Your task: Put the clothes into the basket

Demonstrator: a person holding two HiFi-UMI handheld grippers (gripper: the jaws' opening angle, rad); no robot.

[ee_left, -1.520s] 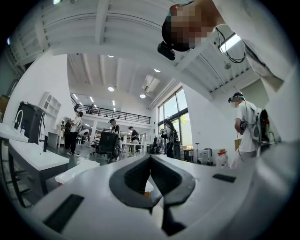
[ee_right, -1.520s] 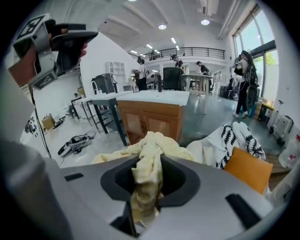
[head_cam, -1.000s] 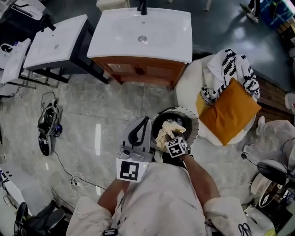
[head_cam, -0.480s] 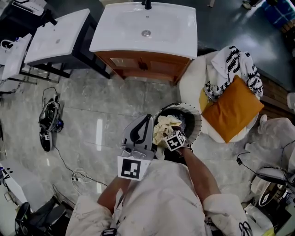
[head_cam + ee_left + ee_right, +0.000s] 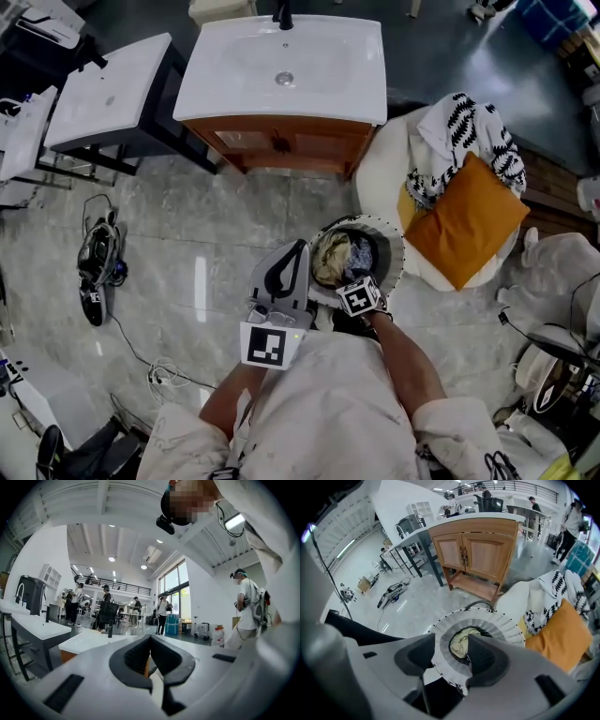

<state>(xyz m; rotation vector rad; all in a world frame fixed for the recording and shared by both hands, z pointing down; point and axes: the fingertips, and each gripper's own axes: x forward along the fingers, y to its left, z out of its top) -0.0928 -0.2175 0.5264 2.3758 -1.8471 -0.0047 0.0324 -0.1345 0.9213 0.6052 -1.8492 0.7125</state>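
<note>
Your left gripper [image 5: 298, 247] points level just beside the left rim of the basket [image 5: 395, 251]. Its jaws are pressed together on nothing. It seems parked there to stay clear while the other hand works.

The basket stands on the floor right in front of you, which lets you drop things straight down into it. A pale yellow garment [image 5: 328, 261] is bunched inside, with a blue garment [image 5: 360, 253] beside it. Both lie below the rim, so those clothes count as delivered.

Your right gripper [image 5: 452, 645] hangs over the basket's mouth, aimed steeply down. Its jaws are opening, and no cloth is caught between them. The yellow garment shows through the gap, lying loose in the basket below.

Further right, a black-and-white patterned cloth [image 5: 469, 131] is draped over a white beanbag seat [image 5: 380, 169], above an orange cushion [image 5: 467, 223]. That cloth is probably the next piece, and it is well apart from the basket. Expect a reach to your right, and a fold may hang down and snag on the cushion.
</note>
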